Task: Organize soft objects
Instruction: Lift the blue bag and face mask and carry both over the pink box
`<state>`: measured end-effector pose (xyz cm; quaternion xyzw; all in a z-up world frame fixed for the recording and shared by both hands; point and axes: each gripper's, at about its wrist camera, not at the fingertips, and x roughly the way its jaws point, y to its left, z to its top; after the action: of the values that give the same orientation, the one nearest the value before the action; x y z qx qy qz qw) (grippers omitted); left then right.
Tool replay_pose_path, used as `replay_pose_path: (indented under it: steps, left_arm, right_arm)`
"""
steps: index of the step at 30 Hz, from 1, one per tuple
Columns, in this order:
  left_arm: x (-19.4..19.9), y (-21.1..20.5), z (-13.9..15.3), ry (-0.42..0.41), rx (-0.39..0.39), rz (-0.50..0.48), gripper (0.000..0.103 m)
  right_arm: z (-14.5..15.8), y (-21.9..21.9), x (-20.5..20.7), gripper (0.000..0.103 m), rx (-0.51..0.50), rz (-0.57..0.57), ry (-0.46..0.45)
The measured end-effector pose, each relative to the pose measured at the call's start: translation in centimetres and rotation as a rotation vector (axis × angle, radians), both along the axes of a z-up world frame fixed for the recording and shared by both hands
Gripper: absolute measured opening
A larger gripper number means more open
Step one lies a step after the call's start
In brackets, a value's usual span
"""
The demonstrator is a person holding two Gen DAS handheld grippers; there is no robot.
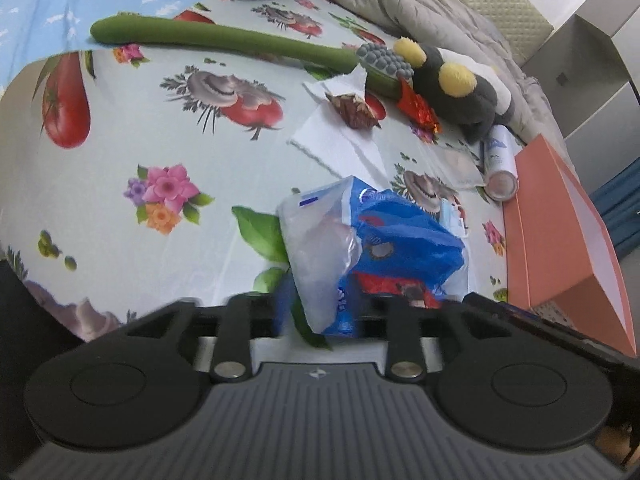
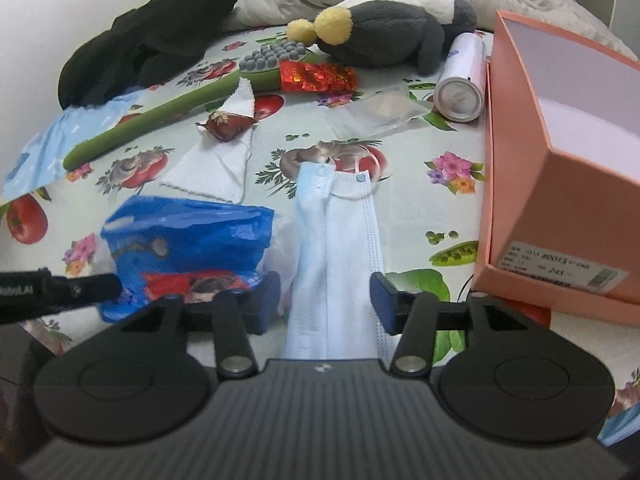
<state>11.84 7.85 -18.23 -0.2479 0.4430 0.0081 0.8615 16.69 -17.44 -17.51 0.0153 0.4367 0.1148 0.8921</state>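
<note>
My right gripper (image 2: 326, 300) sitting with jaws apart around the pale blue face mask (image 2: 336, 240) on the floral tablecloth (image 2: 420, 208), my left gripper (image 1: 324, 316) straddling the blue plastic bag (image 1: 376, 248), its jaw state I cannot tell, orange box (image 2: 560, 200) lying just beside the mask.

Black arm of the left gripper (image 2: 60, 288) at the frame's left edge carries white lettering, partly cut off, reading roughly "RobuLAI". White sticker (image 2: 560, 270) on the orange box (image 2: 560, 184) has print and a barcode, too blurred to read. Nothing else legible.
</note>
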Motion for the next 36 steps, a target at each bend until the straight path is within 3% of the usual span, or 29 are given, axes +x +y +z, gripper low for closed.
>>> replay_pose_path:
  steps: [1,8,14,24,30,32,35,36]
  left_arm:
    - [-0.1,0.2,0.0,-0.002,-0.004,0.0,0.06]
    - [0.4,0.6,0.0,-0.019,-0.007,-0.044,0.069]
    - [1.6,-0.3,-0.4,-0.005,0.03,-0.1,0.07]
    - [2.0,-1.4,-1.5,0.015,0.041,-0.091,0.068]
    - [2.3,-2.3,-1.7,0.032,0.101,-0.116,0.055]
    - [2.5,-2.7,-1.7,0.039,0.129,-0.133,0.045]
    - [2.9,-3.1,-1.8,0.042,0.135,-0.143,0.036]
    - [3.1,-3.3,-1.8,0.039,0.144,-0.144,0.034]
  right_arm:
    - [0.0,-0.1,0.0,0.054,0.004,-0.001,-0.001]
    - [-0.9,0.1,0.6,0.054,0.001,-0.001,-0.001]
    - [-1.3,0.0,0.7,0.053,0.002,-0.005,0.017]
    - [-0.4,-0.9,-1.4,0.053,0.029,0.001,0.011]
    - [-2.0,-0.5,-1.4,0.049,-0.021,0.017,0.024]
    - [-2.3,-0.2,-1.5,0.047,-0.044,0.028,0.013]
    - [-2.4,-0.1,-1.4,0.036,-0.069,0.028,0.001]
    - [-2.4,-0.2,-1.4,0.024,-0.073,0.026,0.0]
